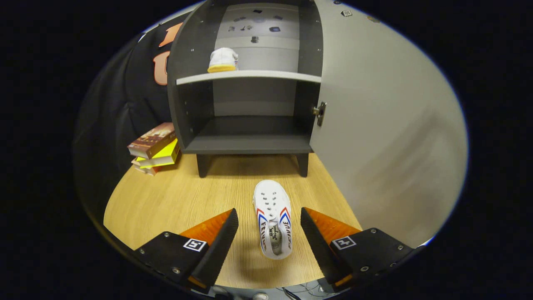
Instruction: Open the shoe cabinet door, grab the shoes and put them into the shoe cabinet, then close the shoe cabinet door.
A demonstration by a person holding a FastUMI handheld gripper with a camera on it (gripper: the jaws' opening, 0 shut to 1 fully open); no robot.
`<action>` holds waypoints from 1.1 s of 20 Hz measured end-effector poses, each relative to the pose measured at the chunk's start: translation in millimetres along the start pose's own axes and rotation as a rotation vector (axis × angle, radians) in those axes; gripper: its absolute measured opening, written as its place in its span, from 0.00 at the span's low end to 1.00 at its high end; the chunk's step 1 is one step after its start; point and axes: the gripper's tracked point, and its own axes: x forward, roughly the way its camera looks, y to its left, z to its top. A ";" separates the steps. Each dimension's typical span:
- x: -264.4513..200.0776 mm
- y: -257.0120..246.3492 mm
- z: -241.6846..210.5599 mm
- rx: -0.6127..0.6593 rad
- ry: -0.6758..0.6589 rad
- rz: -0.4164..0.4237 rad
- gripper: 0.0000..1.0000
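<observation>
Shoe cabinet (250, 83) stands on a wooden tabletop (175, 200), its door (387, 125) swung wide on the right, hinged beside the lower compartment. One white shoe (223, 60) already rests on the upper shelf (250, 76), toward its left end. The lower compartment looks bare. A second white shoe (273, 218) lies flat on the tabletop in front of the cabinet, toe pointing toward it, heel toward the camera. The gripper (270, 233) sits low with its fingers spread wide, one on each side of the shoe's heel half, neither touching it; nothing is grasped.

The likely next step is closing on this shoe. The shoe lies slightly right of the midline between the fingers, so the right finger could meet it first and push it sideways or twist it instead of pinching it. The canvas sides look soft, so a squeeze near the open collar may collapse the shoe and let it slip or droop at the toe. Carried forward, a sagging toe could catch the cabinet's floor edge or the shelf lip. A stack of books (155, 148) lies left of the cabinet, well apart from the shoe.
</observation>
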 end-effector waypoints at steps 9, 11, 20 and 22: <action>45.8 14.5 -56.8 -0.043 0.168 0.023 0.55; 51.7 14.2 -62.3 -0.052 0.192 0.017 0.46; 57.7 8.6 -68.2 0.053 0.248 0.034 0.00; 55.0 10.2 -62.2 0.023 0.231 0.031 0.00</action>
